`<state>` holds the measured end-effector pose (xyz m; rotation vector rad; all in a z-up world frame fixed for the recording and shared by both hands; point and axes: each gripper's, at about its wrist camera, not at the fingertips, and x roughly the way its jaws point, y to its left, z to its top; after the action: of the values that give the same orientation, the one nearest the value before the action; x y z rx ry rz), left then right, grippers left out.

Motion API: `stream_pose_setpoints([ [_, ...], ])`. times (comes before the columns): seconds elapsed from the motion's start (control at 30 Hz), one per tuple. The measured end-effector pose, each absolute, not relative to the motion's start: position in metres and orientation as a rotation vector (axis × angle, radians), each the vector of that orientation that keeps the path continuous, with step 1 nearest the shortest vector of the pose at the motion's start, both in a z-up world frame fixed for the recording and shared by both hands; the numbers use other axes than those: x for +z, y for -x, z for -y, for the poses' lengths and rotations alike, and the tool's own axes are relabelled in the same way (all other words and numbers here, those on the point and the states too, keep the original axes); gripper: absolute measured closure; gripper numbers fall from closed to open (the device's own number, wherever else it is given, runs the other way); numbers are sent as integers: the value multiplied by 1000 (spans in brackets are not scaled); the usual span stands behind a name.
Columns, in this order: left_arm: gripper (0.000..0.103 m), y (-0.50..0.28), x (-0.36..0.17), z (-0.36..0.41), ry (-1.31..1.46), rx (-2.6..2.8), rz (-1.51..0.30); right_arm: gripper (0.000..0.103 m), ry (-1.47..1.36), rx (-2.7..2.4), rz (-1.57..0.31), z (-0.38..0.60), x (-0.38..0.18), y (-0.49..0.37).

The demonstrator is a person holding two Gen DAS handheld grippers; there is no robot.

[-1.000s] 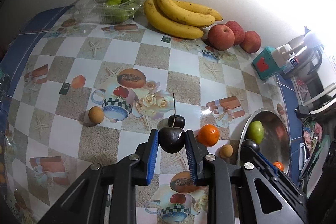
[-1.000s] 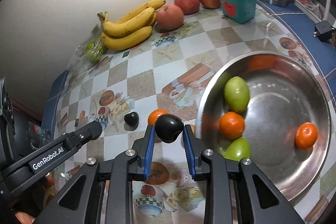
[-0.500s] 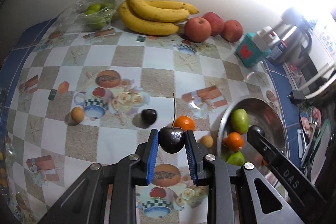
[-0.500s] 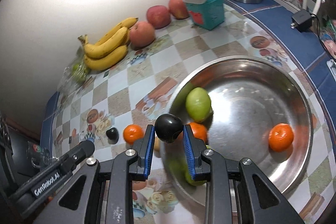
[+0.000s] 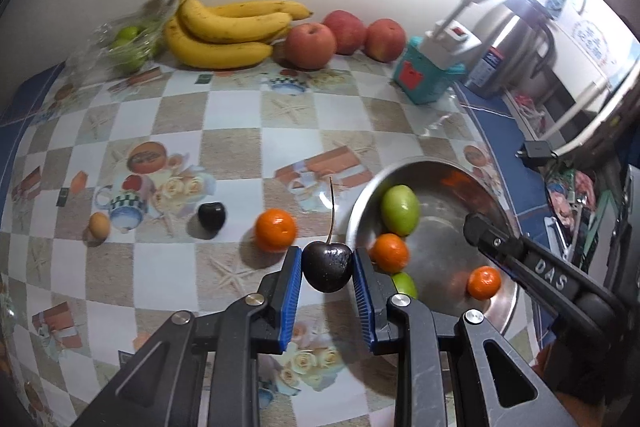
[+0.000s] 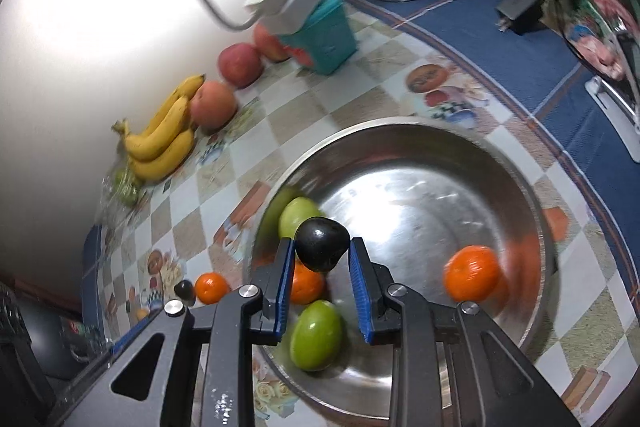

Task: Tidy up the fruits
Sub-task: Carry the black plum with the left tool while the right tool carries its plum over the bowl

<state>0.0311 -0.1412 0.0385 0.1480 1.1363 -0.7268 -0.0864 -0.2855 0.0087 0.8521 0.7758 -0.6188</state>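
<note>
My left gripper [image 5: 326, 269] is shut on a dark cherry with a stem [image 5: 327, 265], held above the table just left of the steel bowl [image 5: 496, 311]. My right gripper [image 6: 319, 255] is shut on a stemless dark cherry [image 6: 321, 243], held over the near left part of the bowl [image 6: 532, 211]. The bowl holds two green fruits [image 6: 317, 334] and two oranges [image 6: 472, 273]. On the table lie another dark cherry [image 5: 211, 216], an orange [image 5: 276, 230] and a small tan fruit [image 5: 99, 225].
Bananas [image 5: 228, 35], three apples [image 5: 310, 45] and a bag of limes [image 5: 128, 43] line the wall. A teal box with a power strip [image 5: 430, 75], a kettle [image 5: 524, 47] and a black adapter [image 6: 520, 7] stand at the right.
Both grippers have moved right toward the bowl with their cherries. The right one now hangs over the bowl's inside; the left one is close to its rim.
</note>
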Motion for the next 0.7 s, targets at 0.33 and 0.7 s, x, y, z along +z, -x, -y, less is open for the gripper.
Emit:
stream_pose_setpoints([
  [0.33,76,-1,35,169,-213,-813,-1128,74,-888,-726,-741,315,7,114],
  [0.7,76,13,22,193,-238,-859,-1131,74,-799,-795,-772,320,3,118],
])
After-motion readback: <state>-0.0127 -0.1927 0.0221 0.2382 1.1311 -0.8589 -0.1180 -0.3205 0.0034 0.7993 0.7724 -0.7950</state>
